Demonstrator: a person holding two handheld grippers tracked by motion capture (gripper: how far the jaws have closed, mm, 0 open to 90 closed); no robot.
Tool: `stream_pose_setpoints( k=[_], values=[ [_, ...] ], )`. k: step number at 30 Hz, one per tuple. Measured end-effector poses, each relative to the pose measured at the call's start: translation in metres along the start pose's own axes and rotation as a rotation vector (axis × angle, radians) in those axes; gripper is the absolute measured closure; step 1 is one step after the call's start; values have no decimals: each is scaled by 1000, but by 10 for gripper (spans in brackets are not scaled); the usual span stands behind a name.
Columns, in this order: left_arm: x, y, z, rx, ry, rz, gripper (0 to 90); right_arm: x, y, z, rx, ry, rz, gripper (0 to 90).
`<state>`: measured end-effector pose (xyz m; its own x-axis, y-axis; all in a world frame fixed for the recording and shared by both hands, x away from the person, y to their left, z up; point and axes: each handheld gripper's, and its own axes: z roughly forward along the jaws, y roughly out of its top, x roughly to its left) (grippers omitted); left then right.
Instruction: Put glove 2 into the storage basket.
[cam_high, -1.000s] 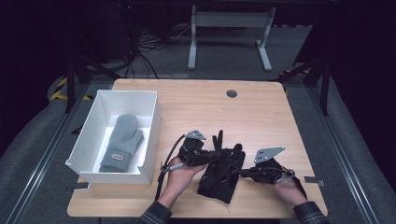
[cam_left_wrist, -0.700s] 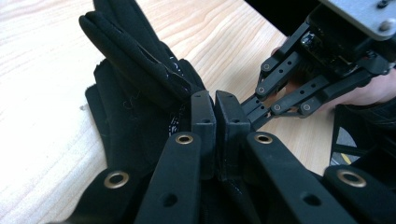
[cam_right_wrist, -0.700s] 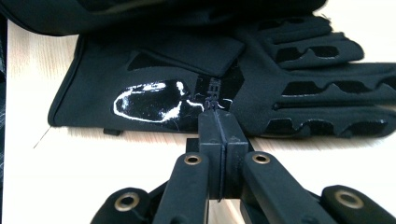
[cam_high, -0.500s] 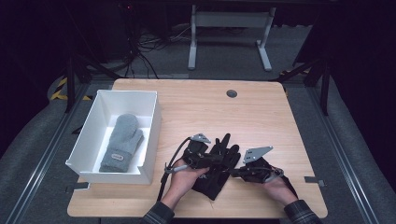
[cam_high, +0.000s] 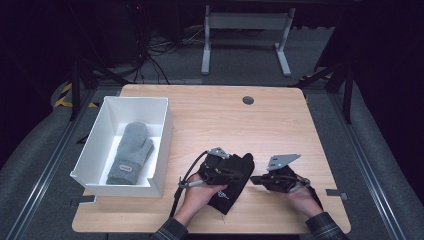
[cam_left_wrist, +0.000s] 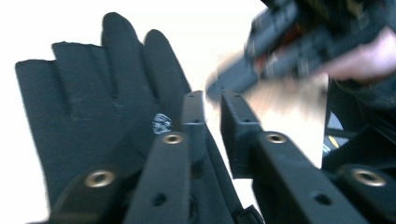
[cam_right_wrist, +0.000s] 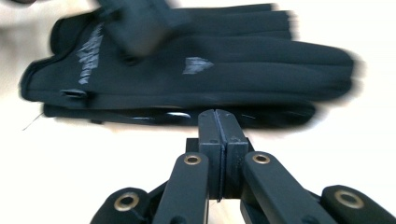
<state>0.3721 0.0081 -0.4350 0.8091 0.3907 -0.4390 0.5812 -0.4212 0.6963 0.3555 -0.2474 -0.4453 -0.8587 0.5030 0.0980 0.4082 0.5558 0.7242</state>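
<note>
Since the light wooden table carries everything here, start with it: along its left edge sits an open white rectangular box with a grey knitted mitten lying flat inside, cuff toward the near edge. Near the middle of the table's near edge lies a black fabric glove, its fingers pointing toward the far edge. The left gripper rests over the glove; in the left gripper view its jaws stand only a narrow gap apart, the glove lying beside and beneath them, and I cannot tell whether any cloth is caught (the pinch point is hidden). The right gripper sits just beside the glove's right side with its jaws pressed fully together and empty, tips near the glove's edge in the right gripper view.

The step in hand looks like getting a hold on the black glove, probably to lay it in the box with the mitten. To do it well, the right gripper would need to part its jaws before sliding onto the cloth, biting one layer near the cuff, while the left pins the glove so it does not drag across the wood
</note>
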Motion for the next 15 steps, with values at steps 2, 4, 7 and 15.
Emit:
stream_pose_setpoints(
  k=[2, 4, 7, 15],
  values=[
    [-3, -1, 2, 19, -5, 13, 870, -4, -2, -5, -12, -12, 9, 896],
    [-7, -2, 8, 45, -11, 26, 900, -14, -8, -16, -33, -51, 37, 863],
    [-11, -5, 17, 90, -6, 42, 900, -25, -15, -27, -54, -112, 68, 729],
    [-18, -12, 31, 216, 59, 94, 900, -35, -23, -23, -41, -211, 89, 472]
  ],
)
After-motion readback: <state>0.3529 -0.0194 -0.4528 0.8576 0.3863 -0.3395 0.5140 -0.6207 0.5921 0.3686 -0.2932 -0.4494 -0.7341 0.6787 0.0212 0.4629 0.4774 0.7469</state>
